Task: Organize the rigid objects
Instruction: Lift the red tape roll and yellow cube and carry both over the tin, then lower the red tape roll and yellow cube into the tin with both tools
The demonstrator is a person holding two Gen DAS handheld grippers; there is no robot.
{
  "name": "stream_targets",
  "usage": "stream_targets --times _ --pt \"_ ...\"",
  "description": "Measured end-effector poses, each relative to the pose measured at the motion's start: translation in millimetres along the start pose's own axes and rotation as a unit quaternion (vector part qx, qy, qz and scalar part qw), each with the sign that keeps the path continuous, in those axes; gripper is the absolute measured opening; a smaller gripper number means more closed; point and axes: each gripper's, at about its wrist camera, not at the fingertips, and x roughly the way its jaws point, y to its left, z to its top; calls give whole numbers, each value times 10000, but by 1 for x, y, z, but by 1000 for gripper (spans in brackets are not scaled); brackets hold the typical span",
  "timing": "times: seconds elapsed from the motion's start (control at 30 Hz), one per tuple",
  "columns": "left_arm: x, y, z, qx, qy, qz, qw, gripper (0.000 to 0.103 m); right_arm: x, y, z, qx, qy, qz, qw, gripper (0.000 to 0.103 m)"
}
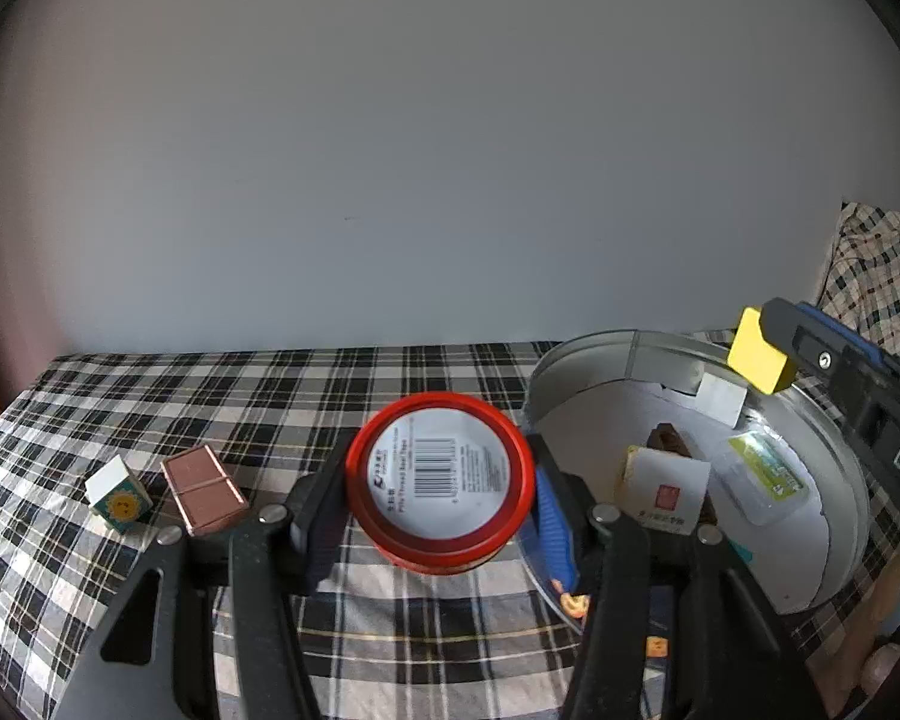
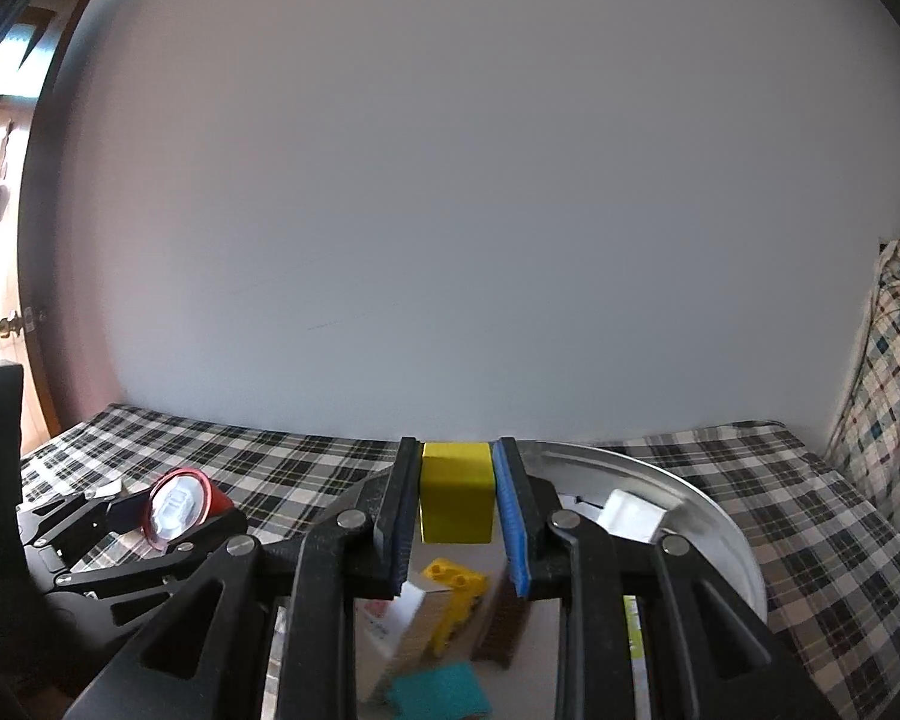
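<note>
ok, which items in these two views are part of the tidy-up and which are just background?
In the job:
- red-rimmed tape tub, held in the left gripper
- yellow block, held in the right gripper
- round metal tray holding sorted items
- brown box and sun-print block, on the bed outside the tray

Background:
- plaid bedsheet
- wall
- door

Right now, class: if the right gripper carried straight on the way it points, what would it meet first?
Probably the far rim of the metal tray, then the wall; depth is unclear. The right gripper holds a yellow block.
</note>
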Motion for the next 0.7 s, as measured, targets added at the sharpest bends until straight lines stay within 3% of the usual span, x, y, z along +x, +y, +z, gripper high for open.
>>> stream_targets --times 0.7 --pt "9 -42 14 172 -66 -331 9993 54 -1 -58 5 315 -57 -513 9982 27"
